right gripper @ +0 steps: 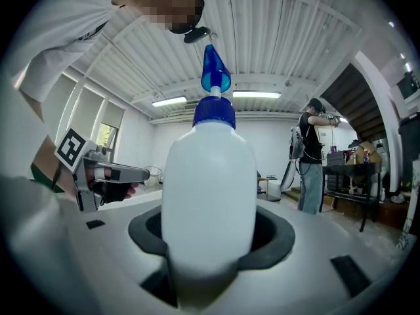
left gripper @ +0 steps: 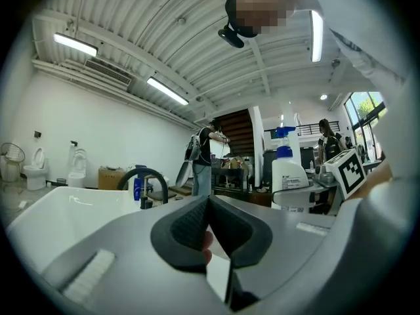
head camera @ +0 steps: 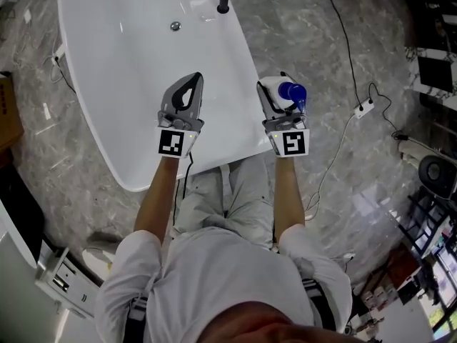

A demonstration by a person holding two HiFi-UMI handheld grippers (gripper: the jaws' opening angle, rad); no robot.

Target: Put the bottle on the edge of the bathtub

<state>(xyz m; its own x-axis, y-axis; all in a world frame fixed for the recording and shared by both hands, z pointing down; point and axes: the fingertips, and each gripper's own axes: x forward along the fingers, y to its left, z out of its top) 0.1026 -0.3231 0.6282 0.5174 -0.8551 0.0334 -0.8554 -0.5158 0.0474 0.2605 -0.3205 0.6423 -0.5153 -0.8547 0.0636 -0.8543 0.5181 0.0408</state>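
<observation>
White bathtub at left, left gripper closed on nothing above its near right edge, right gripper clamped round the belly of a smooth, stiff, likely light plastic bottle, upright just beside that edge; mid-body hold probably safest.

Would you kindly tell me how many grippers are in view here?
2. The left gripper, shut and empty, is over the bathtub; the right gripper, holding the bottle, is by the bathtub's right edge. None looks hidden.
</observation>
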